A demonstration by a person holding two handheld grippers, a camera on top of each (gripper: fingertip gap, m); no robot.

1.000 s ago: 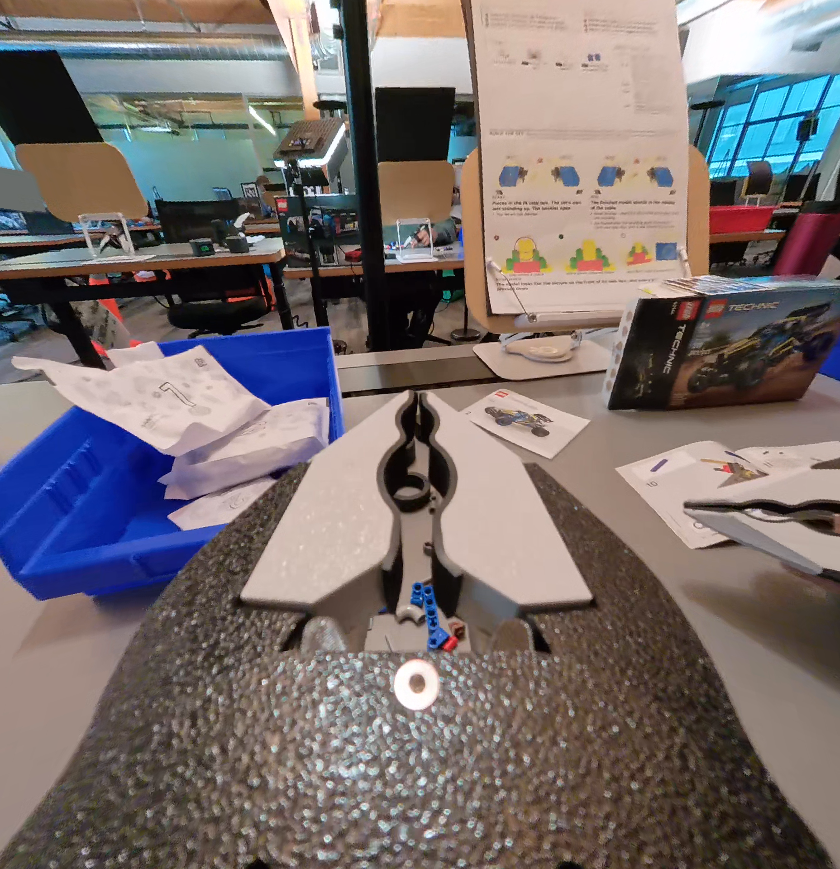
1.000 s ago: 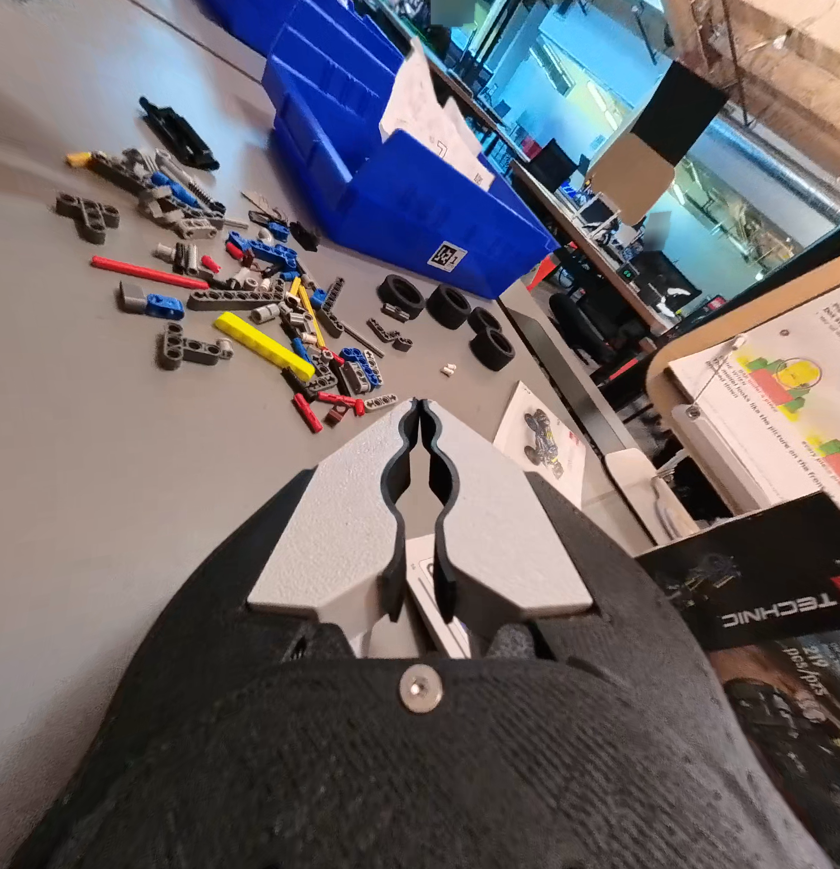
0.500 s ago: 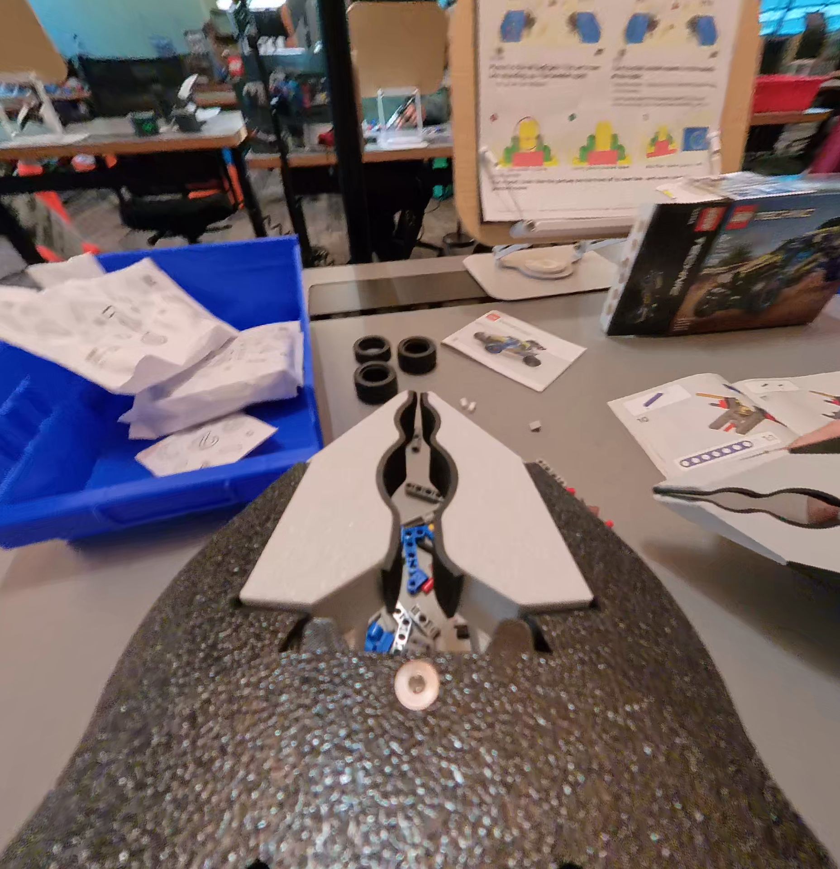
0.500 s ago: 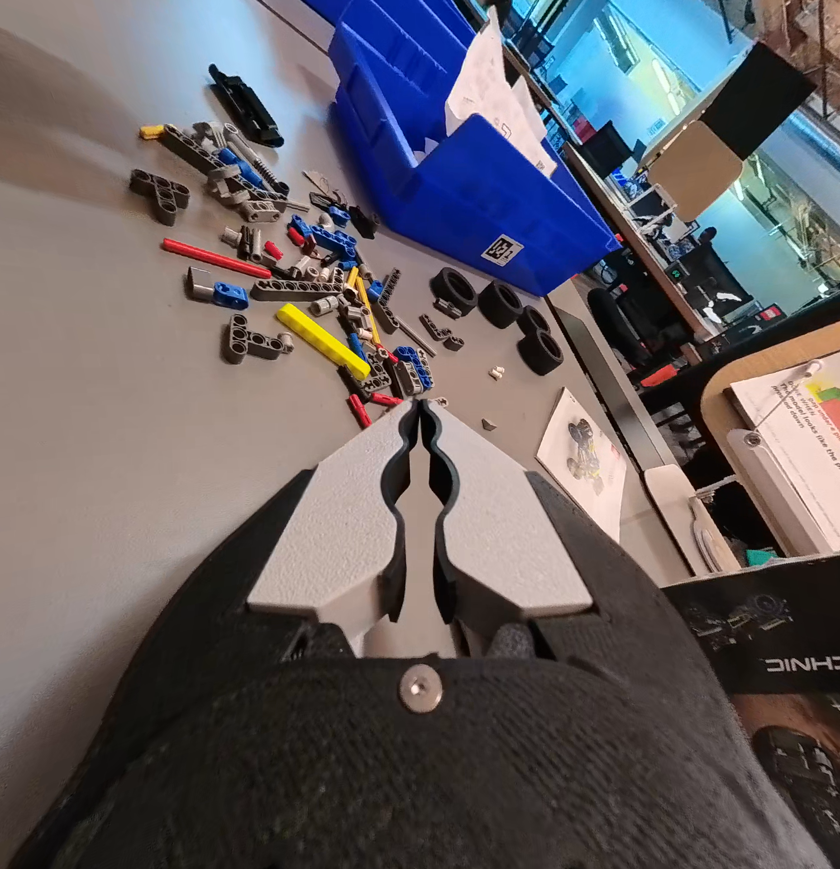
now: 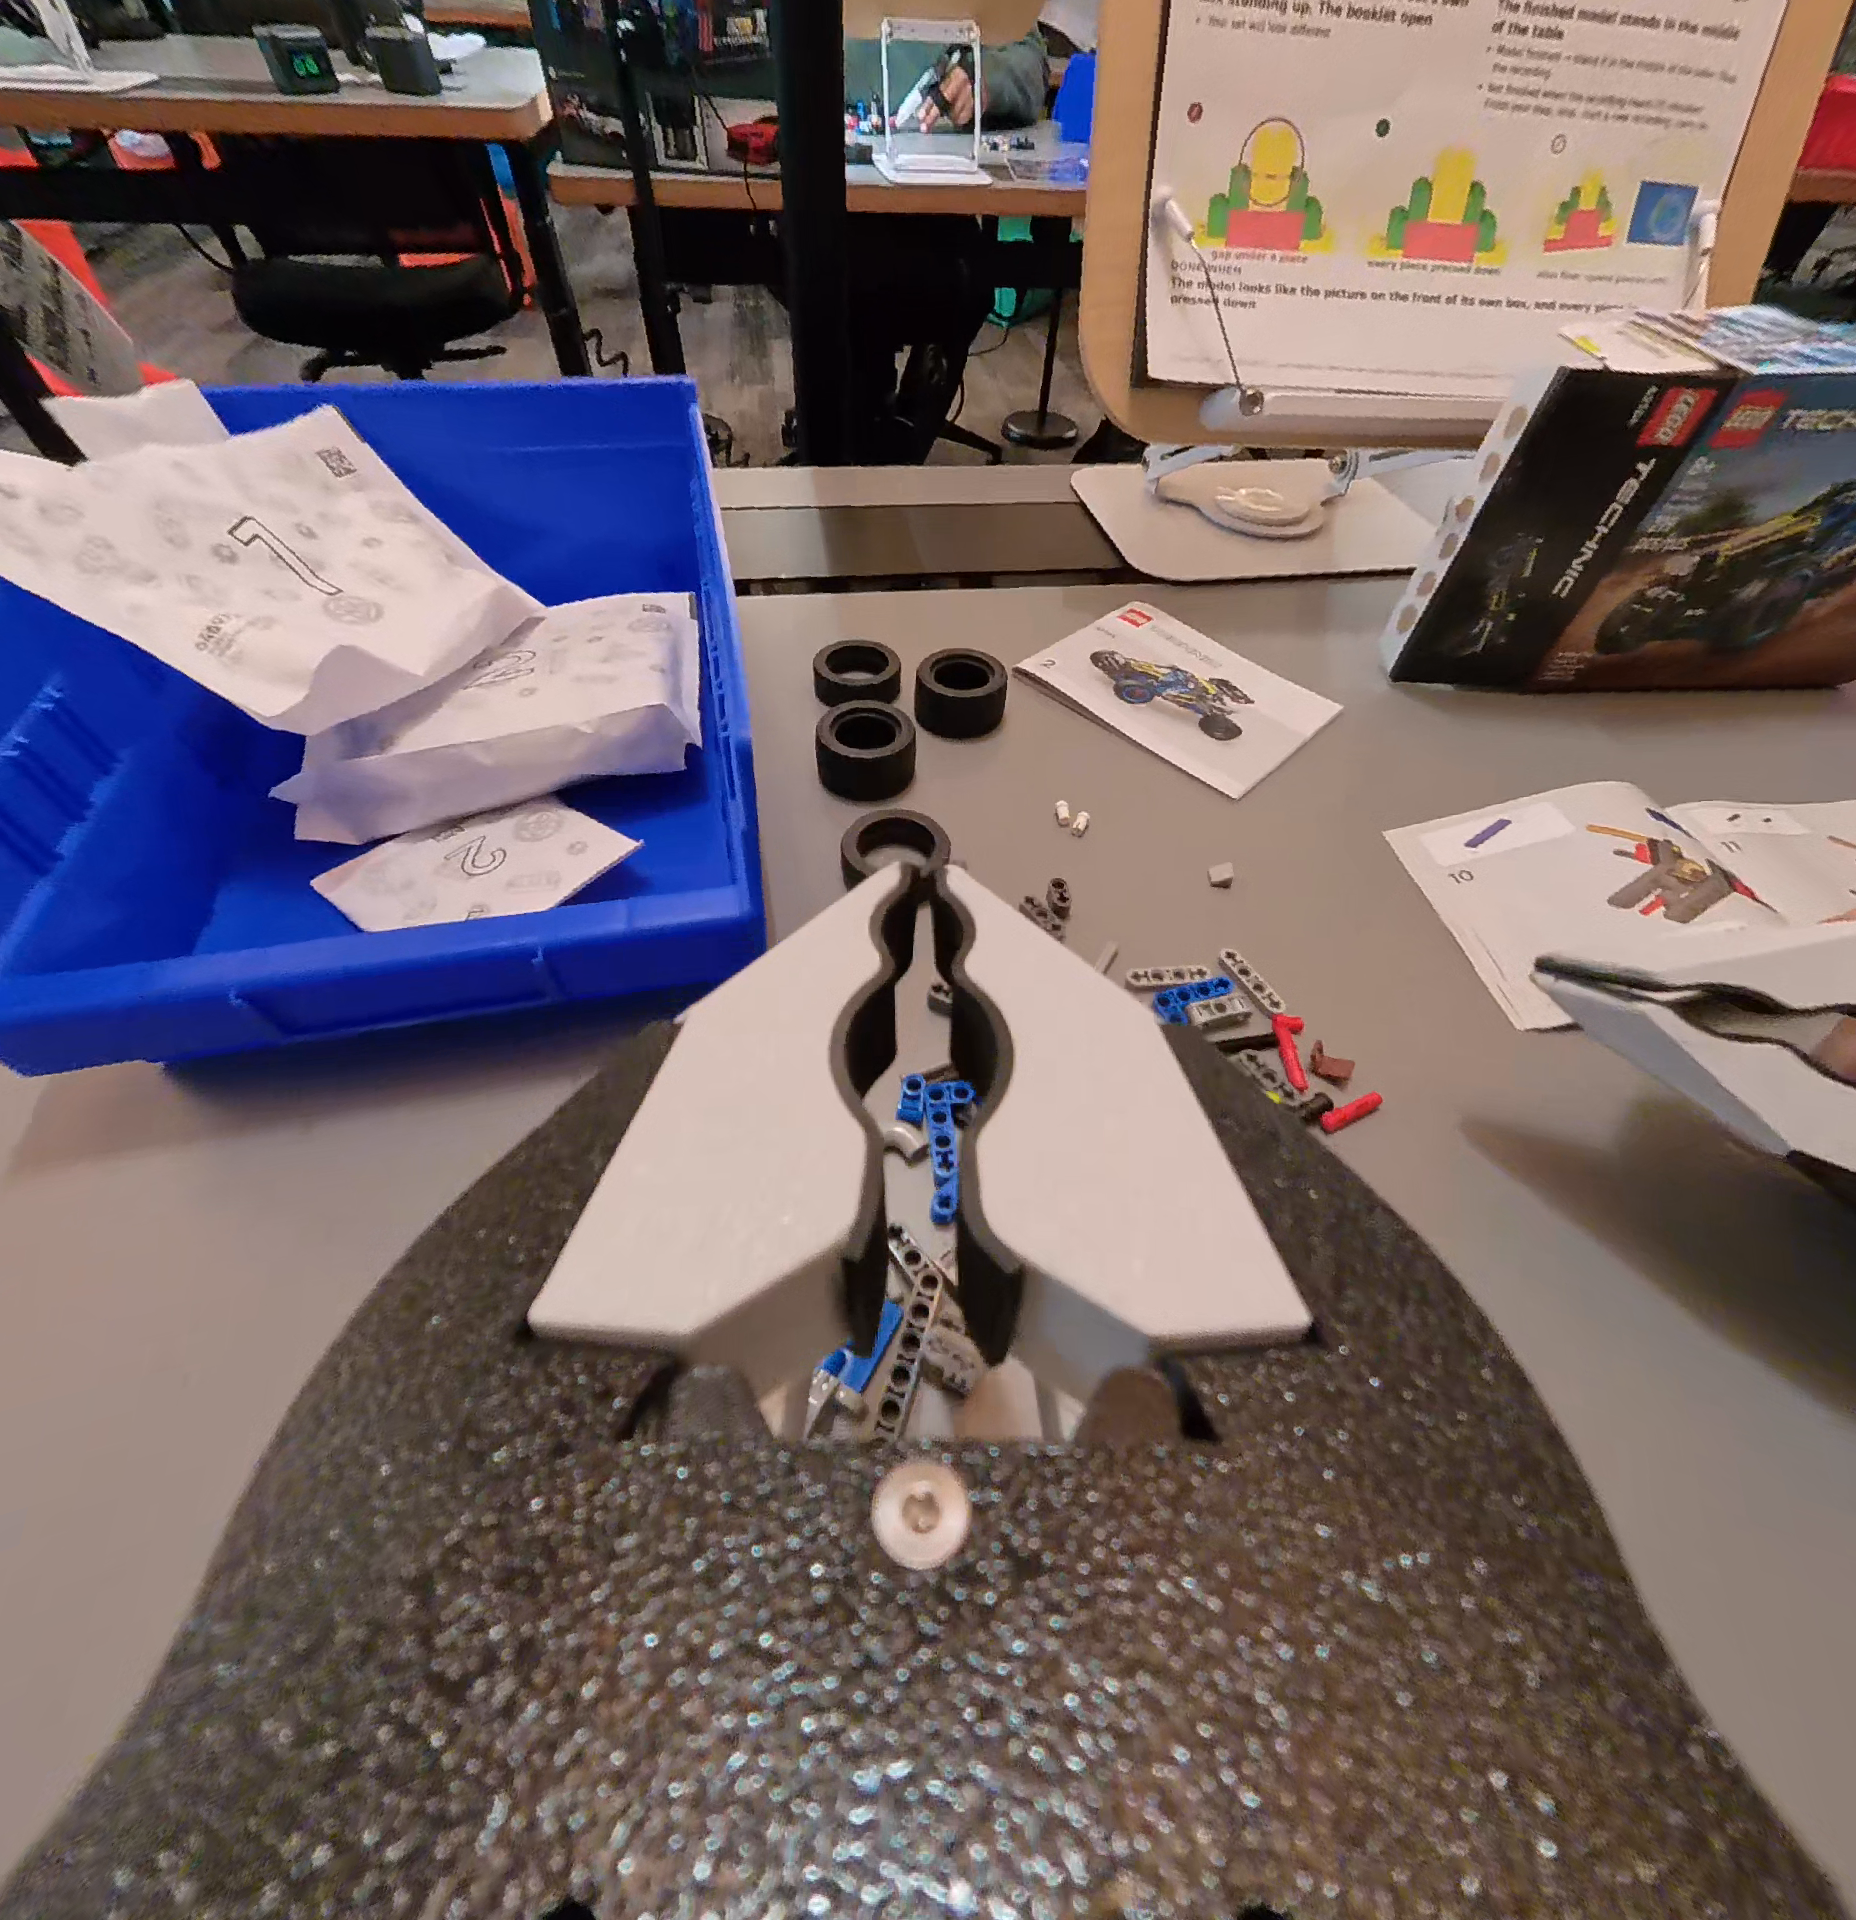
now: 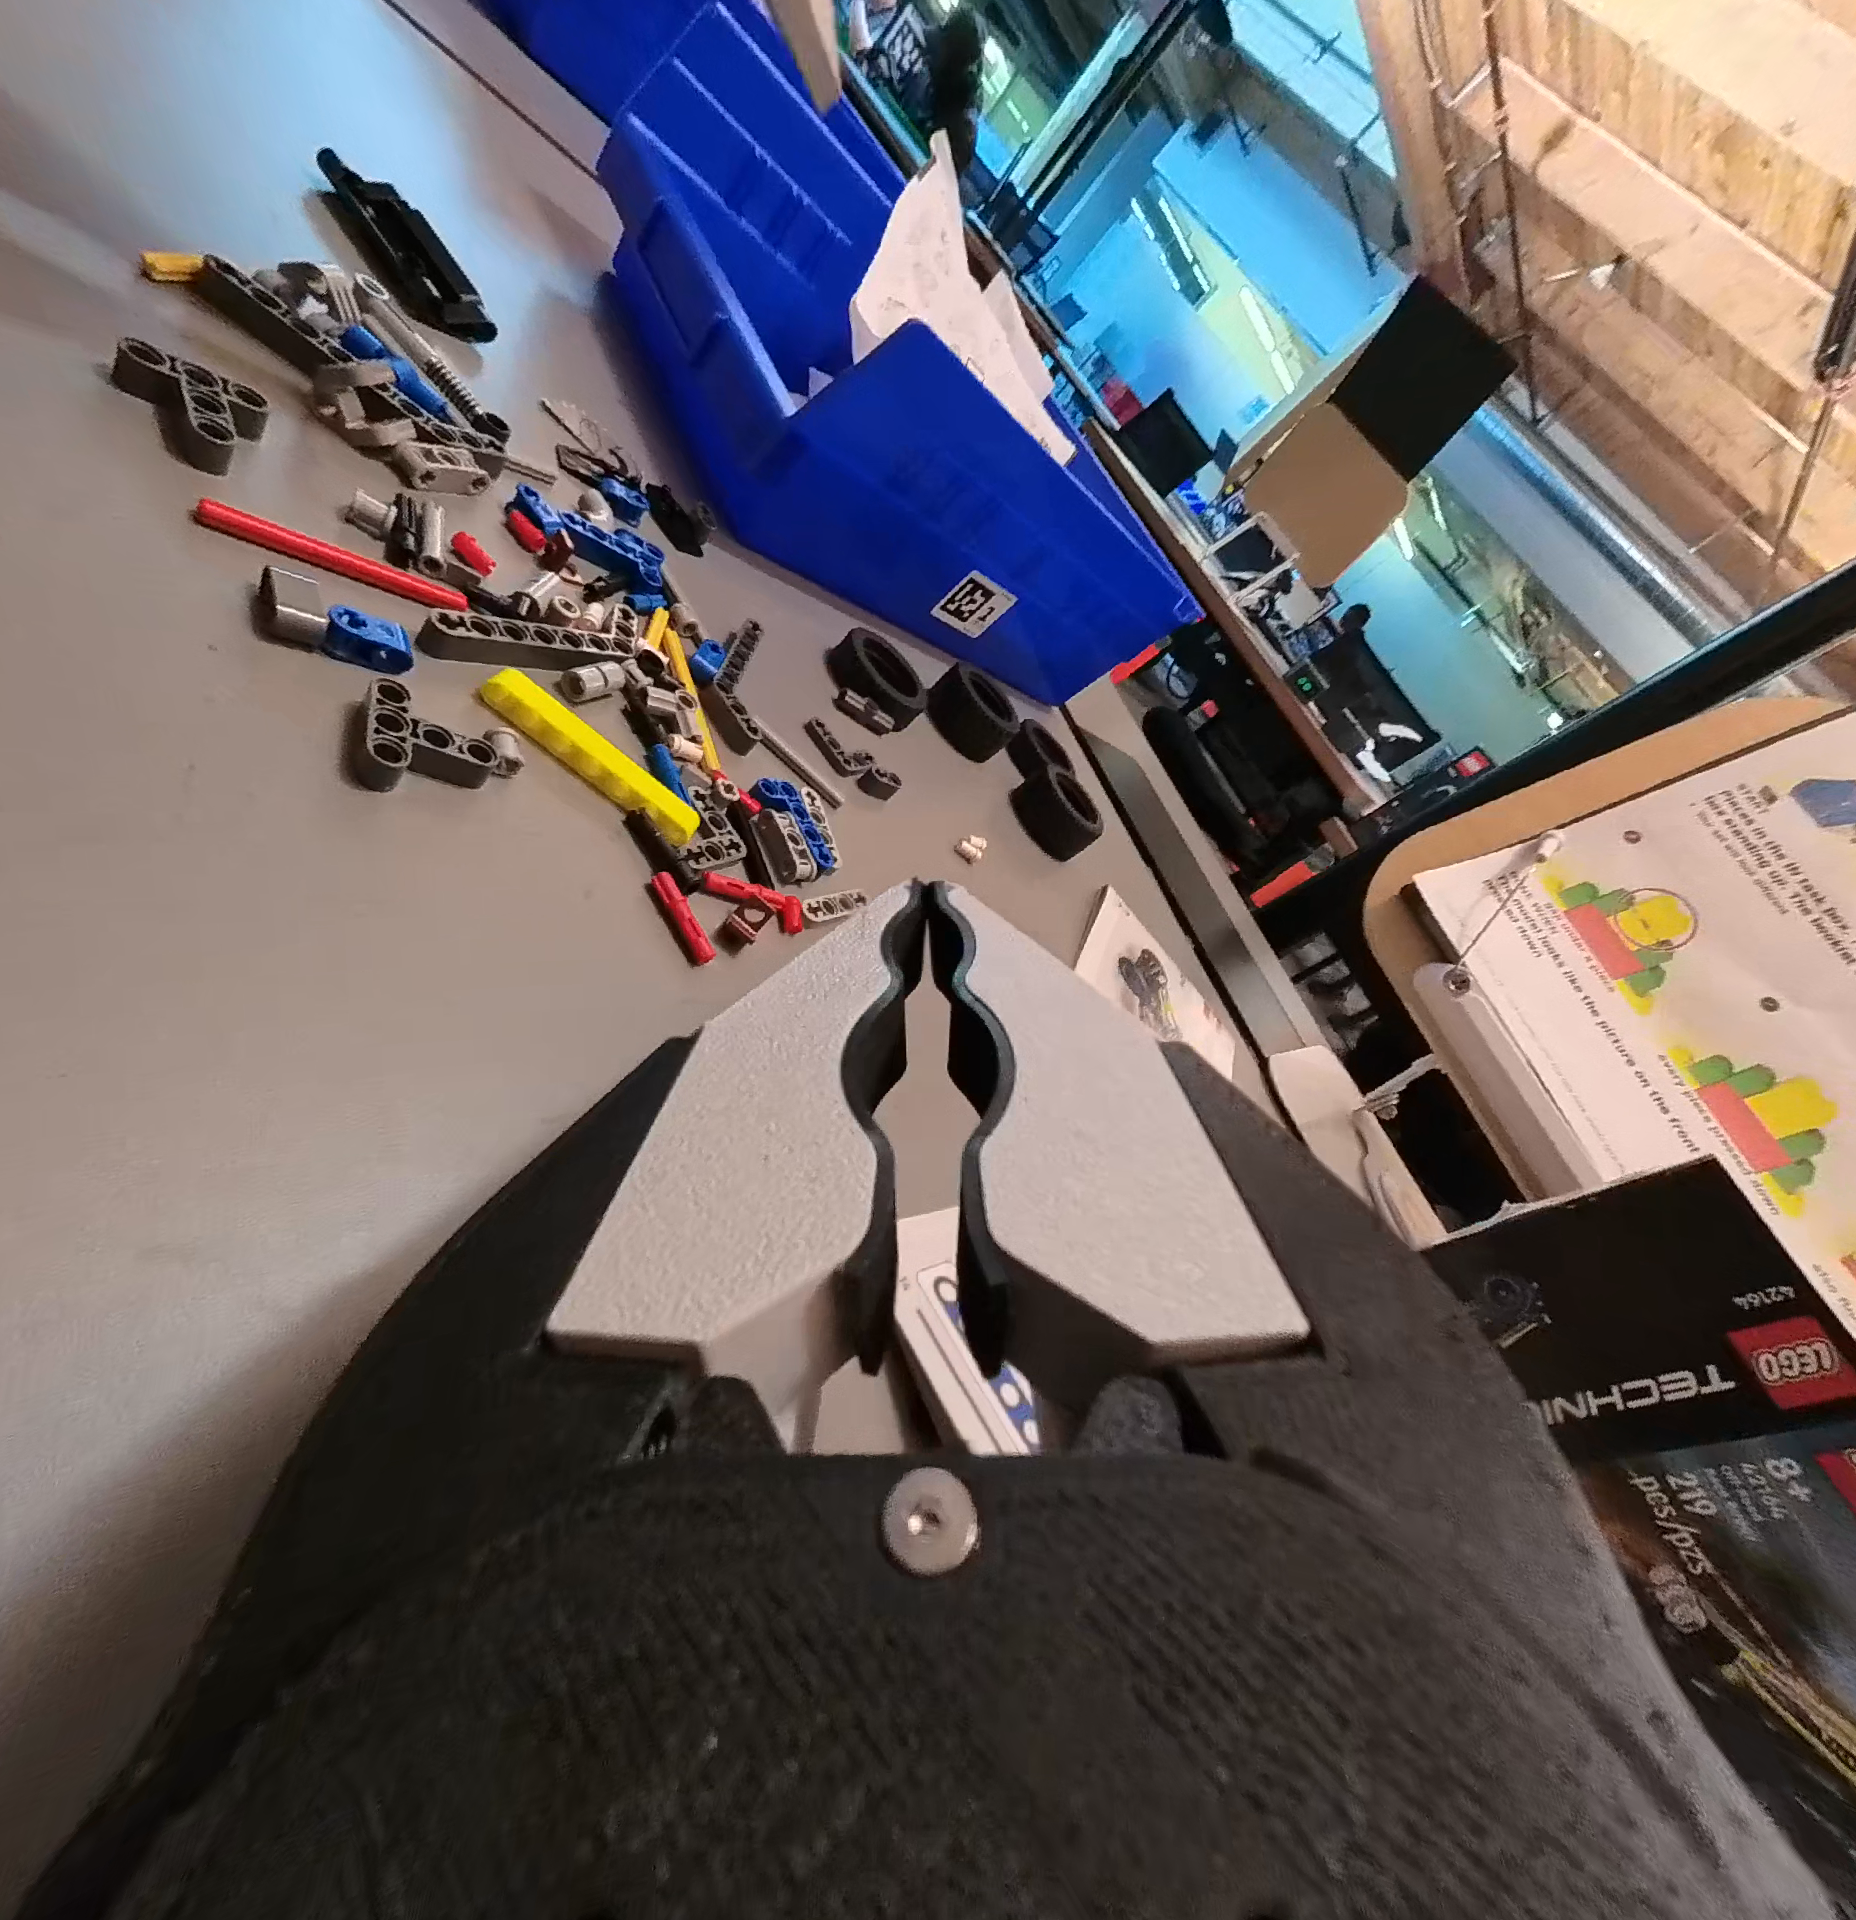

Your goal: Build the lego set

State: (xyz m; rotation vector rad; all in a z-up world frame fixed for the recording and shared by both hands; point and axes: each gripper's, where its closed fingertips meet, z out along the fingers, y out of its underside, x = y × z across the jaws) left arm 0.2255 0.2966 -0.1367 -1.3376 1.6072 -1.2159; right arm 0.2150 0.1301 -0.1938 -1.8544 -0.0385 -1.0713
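Loose lego pieces lie scattered on the grey table (image 6: 228, 1039): a yellow beam (image 6: 587, 753), a red axle (image 6: 326, 556), grey and blue beams, and several black tyres (image 5: 862, 748). My left gripper (image 5: 922, 881) is shut and empty, hovering above the pile; a blue beam (image 5: 943, 1143) shows through the gap between its fingers. My right gripper (image 6: 925, 896) is shut and empty, tilted sideways over the open instruction booklet (image 5: 1630, 883). It also shows in the left wrist view (image 5: 1713, 1023) at the right edge.
A blue bin (image 5: 404, 935) with white paper bags (image 5: 280, 582) stands left of the tyres. A small leaflet (image 5: 1178, 691) and the set's box (image 5: 1651, 540) lie behind. A board with an instruction sheet (image 5: 1423, 187) stands at the back. Left tips to right tips: about 20 cm.
My left gripper has tilted down and drawn back, bringing the tyres and loose pieces into view. My right gripper has shifted, so the pile sits a little farther and more to the left.
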